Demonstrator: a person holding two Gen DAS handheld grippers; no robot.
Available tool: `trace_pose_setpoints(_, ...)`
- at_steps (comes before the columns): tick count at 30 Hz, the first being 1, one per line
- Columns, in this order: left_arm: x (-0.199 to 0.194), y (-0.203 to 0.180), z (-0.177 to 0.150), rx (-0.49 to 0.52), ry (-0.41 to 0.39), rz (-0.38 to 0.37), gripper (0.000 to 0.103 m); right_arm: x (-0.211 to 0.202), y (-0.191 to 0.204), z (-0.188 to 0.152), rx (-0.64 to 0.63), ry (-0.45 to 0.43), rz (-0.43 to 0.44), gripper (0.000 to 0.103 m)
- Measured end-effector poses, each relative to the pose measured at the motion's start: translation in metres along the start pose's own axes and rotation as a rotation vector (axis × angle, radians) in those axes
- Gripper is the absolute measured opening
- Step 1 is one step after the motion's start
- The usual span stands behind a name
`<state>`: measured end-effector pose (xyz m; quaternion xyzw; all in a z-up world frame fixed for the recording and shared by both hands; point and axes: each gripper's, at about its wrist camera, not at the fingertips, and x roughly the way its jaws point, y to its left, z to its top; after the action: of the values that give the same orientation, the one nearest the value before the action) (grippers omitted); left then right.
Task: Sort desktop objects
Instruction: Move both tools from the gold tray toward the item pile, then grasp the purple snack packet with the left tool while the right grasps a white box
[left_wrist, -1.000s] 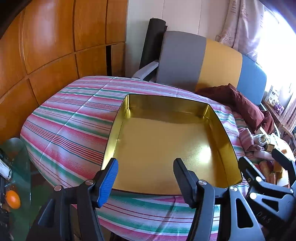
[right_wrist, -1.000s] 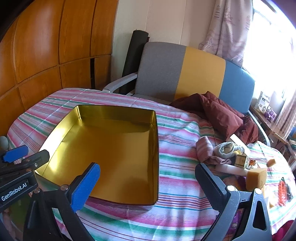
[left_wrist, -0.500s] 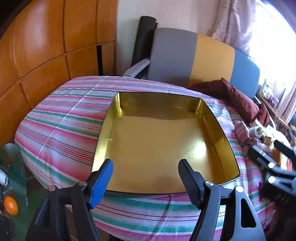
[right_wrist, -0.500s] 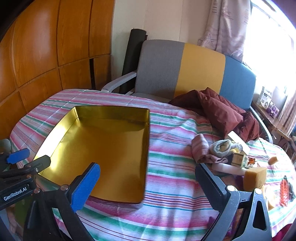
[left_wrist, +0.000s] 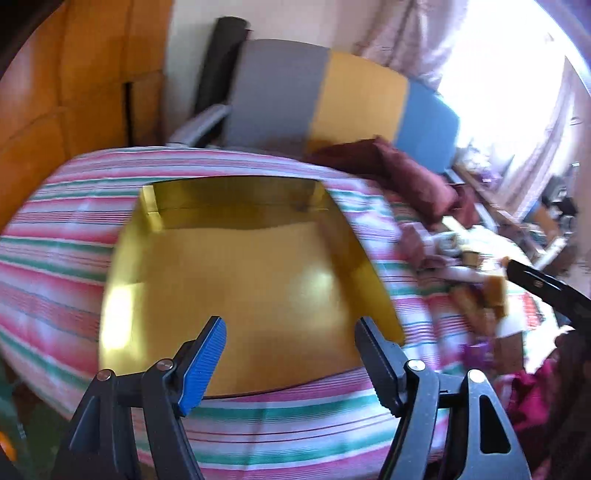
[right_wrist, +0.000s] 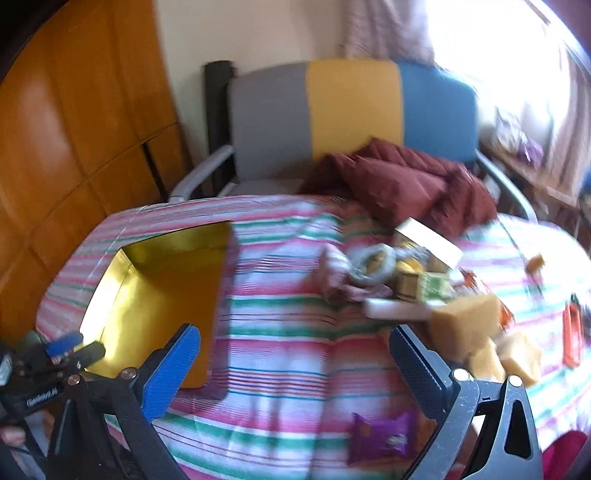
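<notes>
Gold tin sits empty under my gaping left gripper; my right gripper, open and empty, has swung toward the clutter pile for a first pick

Almost nothing can be read here; both views are smeared by motion. In the right wrist view, the left hand-held gripper sits at the 8 o'clock edge, and its black body carries a short line of white lettering, too blurred to spell out. At 5 o'clock, a purple snack packet lies on the striped cloth of the desk with a printed mark on its front that cannot be made out. At 2 o'clock, small boxes in the clutter show green and yellow printing, likewise illegible.
</notes>
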<state>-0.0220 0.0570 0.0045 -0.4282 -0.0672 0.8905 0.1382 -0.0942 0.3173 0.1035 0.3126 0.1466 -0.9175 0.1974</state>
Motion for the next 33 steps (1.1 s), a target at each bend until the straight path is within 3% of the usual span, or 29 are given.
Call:
trace_pose_setpoints(8, 0.019, -0.05, 0.018, 0.107, 0.049, -0.158, 0.073, -0.018, -0.1, 0.009, 0.233, 0.068, 0.023, 0.103)
trace_pose_setpoints(11, 0.023, -0.073, 0.018, 0.172, 0.064, -0.238, 0.073, -0.023, -0.126, 0.004, 0.267, 0.106, 0.023, 0.103)
trace_pose_setpoints(17, 0.045, -0.121, 0.012, 0.316, 0.129, -0.351, 0.073, -0.019, -0.138, -0.015, 0.132, 0.31, 0.006, 0.103)
trace_pose_setpoints(20, 0.052, -0.142, 0.006, 0.371, 0.163, -0.395, 0.073, -0.007, -0.136, -0.026, -0.004, 0.433, -0.037, 0.103)
trace_pose_setpoints(30, 0.081, -0.202, -0.026, 0.612, 0.239, -0.468, 0.073, 0.038, -0.144, -0.043, -0.17, 0.629, -0.054, 0.102)
trace_pose_setpoints(33, 0.091, -0.217, -0.035, 0.703, 0.243, -0.458, 0.073, 0.048, -0.146, -0.051, -0.198, 0.666, -0.065, 0.088)
